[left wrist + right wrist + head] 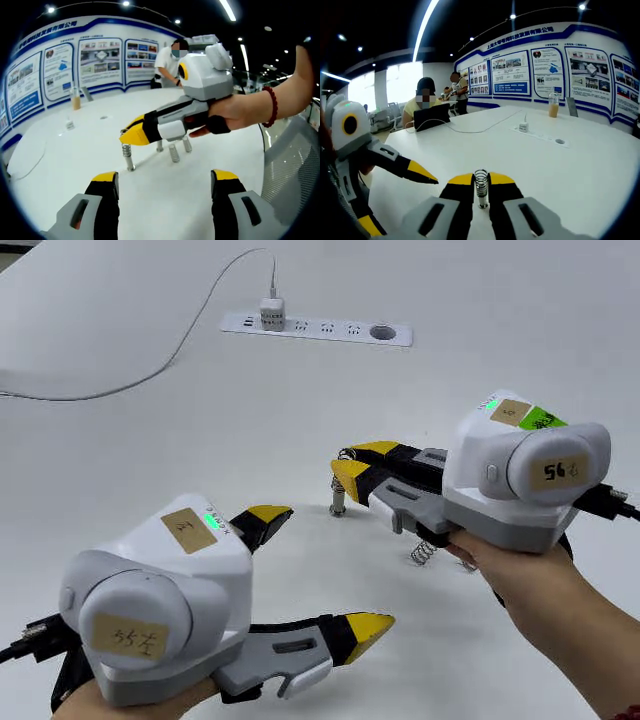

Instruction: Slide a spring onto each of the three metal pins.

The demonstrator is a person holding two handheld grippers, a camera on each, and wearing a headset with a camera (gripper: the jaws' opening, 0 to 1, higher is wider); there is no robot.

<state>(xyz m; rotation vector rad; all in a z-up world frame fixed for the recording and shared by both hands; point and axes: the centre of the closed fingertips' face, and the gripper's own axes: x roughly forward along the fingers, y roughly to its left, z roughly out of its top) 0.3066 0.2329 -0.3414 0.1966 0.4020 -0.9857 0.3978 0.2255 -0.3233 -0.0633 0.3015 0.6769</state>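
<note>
Head view: left tongs [335, 566] released, jaws wide apart; one loose spring [423, 552] rests on the white surface [300, 410] near the right tongs [340, 460].
Left gripper view: one metal pin [130, 164] stands under the right tongs.
Right gripper view: right tongs grasp one silver coiled spring [481, 181] atop that pin.

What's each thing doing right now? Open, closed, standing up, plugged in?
Left tool: open, holding nothing.
Right tool: shut on the spring.
Spring: upright, around the top of the pin.
Pin: standing upright.
Second spring: lying loose on the table.
Charger: plugged into the power strip.
</note>
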